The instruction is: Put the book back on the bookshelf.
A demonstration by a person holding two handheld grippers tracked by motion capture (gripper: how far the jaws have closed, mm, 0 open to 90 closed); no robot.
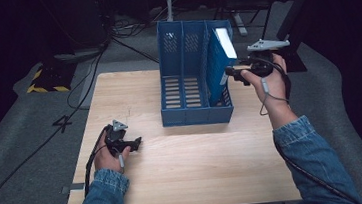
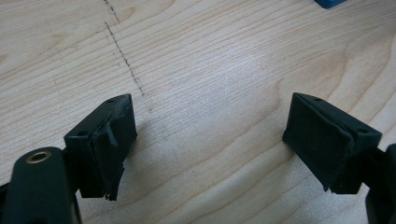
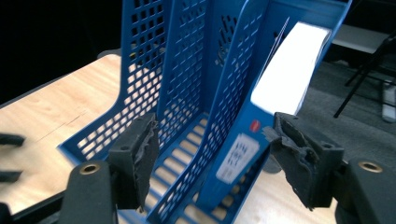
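Right gripper view shows my right gripper [image 3: 212, 156] spread wide, holding nothing, its jaws either side of a blue book [image 3: 261, 126] with white page edges and a white spine label. The book leans tilted in the rightmost slot of the blue perforated file rack [image 1: 186, 71], at the table's [image 1: 185, 172] one o'clock. My left gripper [image 2: 205, 149] hangs wide open over bare wood at eight o'clock.

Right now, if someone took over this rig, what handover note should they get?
Left gripper: open, low over the bare table, holding nothing.
Right gripper: open, jaws either side of the blue book, not clamped.
The book stands tilted in the rightmost compartment of the blue file rack, white page edge up.
Done: book sits inside the rack.
Left: probably back the right gripper away, or straighten the book if it should stand upright.
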